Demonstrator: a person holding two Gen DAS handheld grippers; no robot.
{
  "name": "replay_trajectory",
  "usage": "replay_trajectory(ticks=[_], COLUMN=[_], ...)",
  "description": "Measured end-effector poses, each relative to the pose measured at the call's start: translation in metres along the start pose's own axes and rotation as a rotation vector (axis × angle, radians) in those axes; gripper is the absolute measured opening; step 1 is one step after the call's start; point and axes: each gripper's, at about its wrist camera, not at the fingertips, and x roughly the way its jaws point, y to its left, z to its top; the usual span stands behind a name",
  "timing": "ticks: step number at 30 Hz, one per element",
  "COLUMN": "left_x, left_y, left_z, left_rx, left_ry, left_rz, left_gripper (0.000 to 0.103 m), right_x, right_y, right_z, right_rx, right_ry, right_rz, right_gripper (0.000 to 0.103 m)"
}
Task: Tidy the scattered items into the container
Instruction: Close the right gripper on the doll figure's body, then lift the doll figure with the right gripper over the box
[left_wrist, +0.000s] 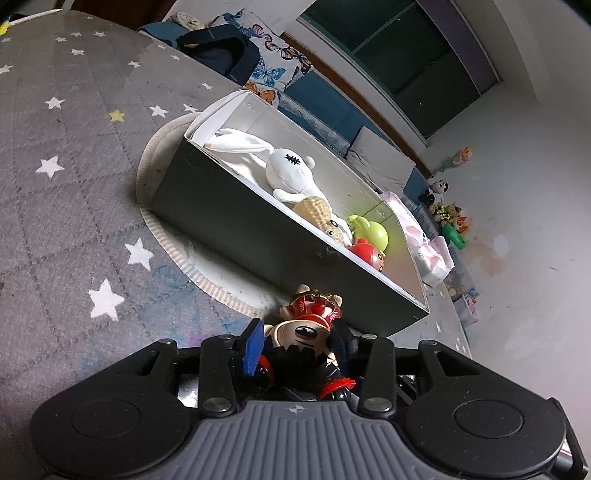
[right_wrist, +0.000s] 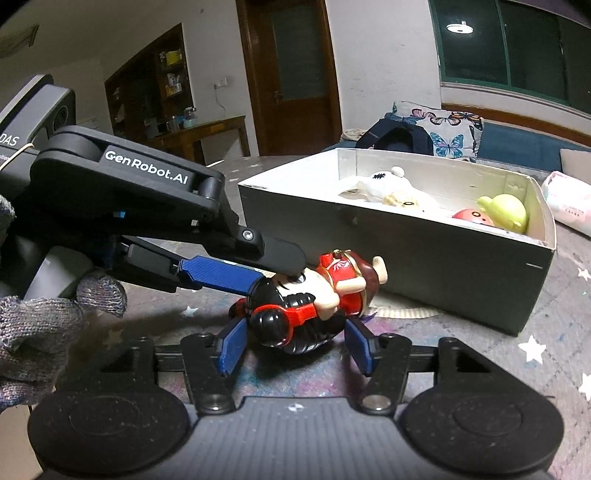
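Left gripper (right_wrist: 275, 275), marked "GenRobot.AI", clamps figurine (right_wrist: 317, 295); right gripper (right_wrist: 295, 350) gapes.

The left gripper (right_wrist: 291, 271) is reaching in from the left side of the right wrist view, its fingers clamping a toy figure's head. A gloved hand (right_wrist: 40, 325) is gripping its handle at the rear. The right gripper (right_wrist: 295, 345) is lying low, its blue pads (right_wrist: 232, 345) spreading wide on either side.

Red-and-black doll figure (right_wrist: 314, 295) lying sideways, pinched between left gripper (right_wrist: 280, 275) pads; open grey box (right_wrist: 406, 251) just beyond, holding toys.
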Motion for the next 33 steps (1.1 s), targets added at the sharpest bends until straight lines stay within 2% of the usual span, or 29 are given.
replay_trajectory(ticks=[11,21,27,33], left_x=[-0.004,-0.012,-0.027,-0.044], left_y=[-0.008,-0.016,-0.027,-0.047], left_z=[-0.005,-0.011,-0.017,-0.014], left_rx=[0.037,0.051,0.073,0.112], left_ry=[-0.011,-0.016,-0.049,-0.112], left_rz=[0.030,0.051,0.044,0.021], left_gripper=[0.043,0.045,0.045,0.045], right_x=[0.004,-0.008,-0.024,-0.044], right_y=[0.007,0.014,0.020,0.025], right_z=[0.002,-0.001,0.002,0.018], right_rx=[-0.051,-0.071,-0.095,-0.128], right_ry=[0.006,-0.001,-0.020,-0.070], right_rz=[-0.012,-0.016,-0.020,-0.036], right_gripper=[0.059,0.058,0.058,0.058])
